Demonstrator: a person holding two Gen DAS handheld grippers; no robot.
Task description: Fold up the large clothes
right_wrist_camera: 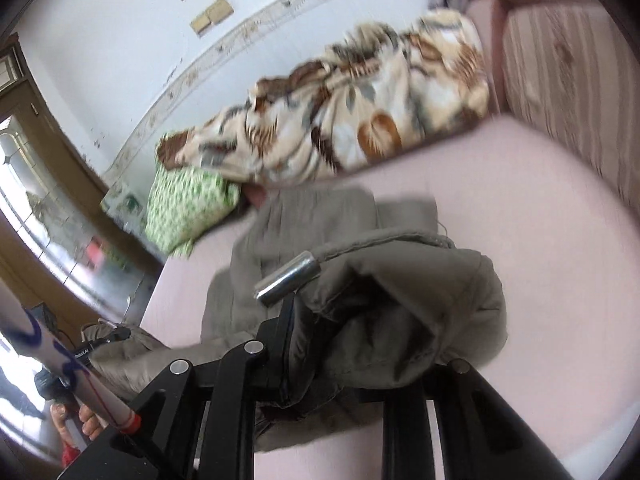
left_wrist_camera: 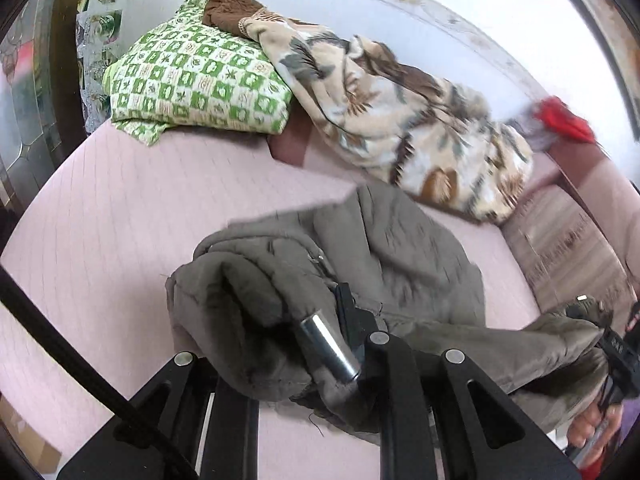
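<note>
Grey-olive jacket (left_wrist_camera: 384, 248) hangs bunched between two hand-held grippers above the pink bed sheet (left_wrist_camera: 120, 208), its far part trailing on the sheet. Left gripper (left_wrist_camera: 340, 320) has its jaws pinched nearly shut on a fold of the jacket's edge, cloth heaped over its fingers, with a metal cord end (left_wrist_camera: 328, 340) lying beside them. Right gripper (right_wrist_camera: 296, 320) is likewise clamped on a thick wad of the jacket, another metal cord end (right_wrist_camera: 286, 278) resting across its tip.

Counted: one jacket, two grippers, two metal cord ends. Beyond the jacket, towards the wall, lie one leaf-patterned blanket (left_wrist_camera: 400, 120) and one green checked pillow (left_wrist_camera: 200, 80), the blanket's end overlapping the pillow. Past the blanket's other end sits one red item (left_wrist_camera: 564, 118), blurred.
</note>
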